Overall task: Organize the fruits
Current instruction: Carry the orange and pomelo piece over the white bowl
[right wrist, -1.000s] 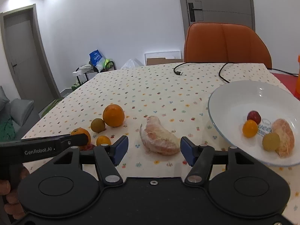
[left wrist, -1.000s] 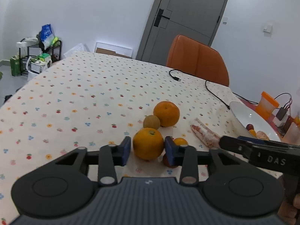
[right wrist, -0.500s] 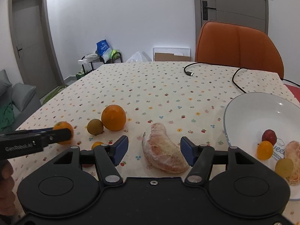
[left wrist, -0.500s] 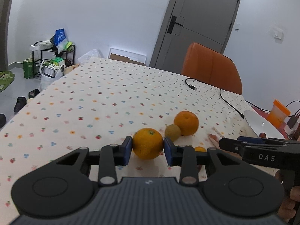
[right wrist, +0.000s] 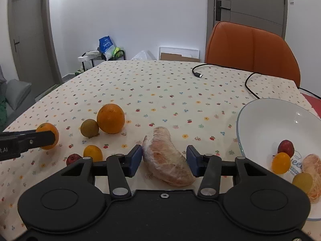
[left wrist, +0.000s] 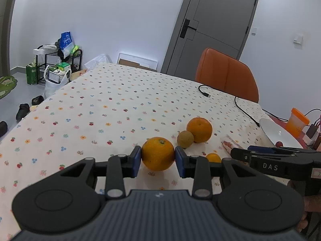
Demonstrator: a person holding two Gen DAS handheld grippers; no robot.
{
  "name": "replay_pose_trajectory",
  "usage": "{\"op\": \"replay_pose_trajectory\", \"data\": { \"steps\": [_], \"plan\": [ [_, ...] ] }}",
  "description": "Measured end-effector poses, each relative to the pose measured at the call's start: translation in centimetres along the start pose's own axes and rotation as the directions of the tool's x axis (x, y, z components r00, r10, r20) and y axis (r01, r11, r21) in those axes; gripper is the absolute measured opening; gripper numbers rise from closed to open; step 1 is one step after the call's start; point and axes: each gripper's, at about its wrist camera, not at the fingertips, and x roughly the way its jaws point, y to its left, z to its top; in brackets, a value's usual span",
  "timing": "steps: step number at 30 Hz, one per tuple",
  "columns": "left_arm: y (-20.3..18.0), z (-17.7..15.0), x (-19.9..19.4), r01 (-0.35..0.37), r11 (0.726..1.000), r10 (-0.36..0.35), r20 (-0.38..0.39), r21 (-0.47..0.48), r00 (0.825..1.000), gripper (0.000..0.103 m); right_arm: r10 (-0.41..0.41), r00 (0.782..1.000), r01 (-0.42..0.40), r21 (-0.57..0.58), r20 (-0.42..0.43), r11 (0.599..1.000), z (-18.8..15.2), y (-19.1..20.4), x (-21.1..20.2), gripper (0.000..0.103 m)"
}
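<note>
Left gripper [left wrist: 158, 161] pinches an orange [left wrist: 157, 153], both blue pads flush on its flanks, the fruit apparently off the cloth. Right gripper [right wrist: 164, 160] has just been closing around the peeled pomelo segment [right wrist: 167, 157], which lies on the tablecloth [right wrist: 160, 92] just left of the white bowl [right wrist: 260, 124]; left pad touches, right pad looks a hair clear, so not yet a grip. My read: soft flesh, so close gently across the thick middle and lift level before swinging to the bowl. The bowl holds a small red fruit [right wrist: 285, 146], a small orange one [right wrist: 280, 162], a yellowish one [right wrist: 302, 180] and another peeled segment [right wrist: 313, 170]. Left of the bowl, four loose fruits remain.
</note>
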Motion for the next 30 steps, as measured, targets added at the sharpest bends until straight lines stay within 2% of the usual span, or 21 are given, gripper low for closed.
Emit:
{"op": "replay_pose_trajectory", "data": {
  "steps": [4,15,23,30],
  "plan": [
    [0.0,-0.1,-0.5,-0.001,1.000,0.001,0.007,0.000,1.000,0.035,-0.014,1.000,0.014,-0.013,-0.004,1.000,-0.1,0.6,-0.3,0.045],
    [-0.2,-0.6,-0.7,-0.005,1.000,0.005,0.001,0.010,1.000,0.035,0.045,0.999,-0.044,0.055,-0.014,0.998,-1.1,0.6,-2.0,0.048],
    [-0.2,-0.6,-0.1,-0.009,1.000,0.009,-0.013,0.001,1.000,0.035,0.050,0.999,-0.050,0.024,-0.001,0.998,-1.4,0.6,-1.2,0.050],
    [-0.6,-0.6,-0.2,-0.017,1.000,0.017,-0.010,0.015,1.000,0.035,0.069,0.998,-0.070,0.054,0.013,0.996,-1.5,0.2,-1.7,0.041]
  ]
}}
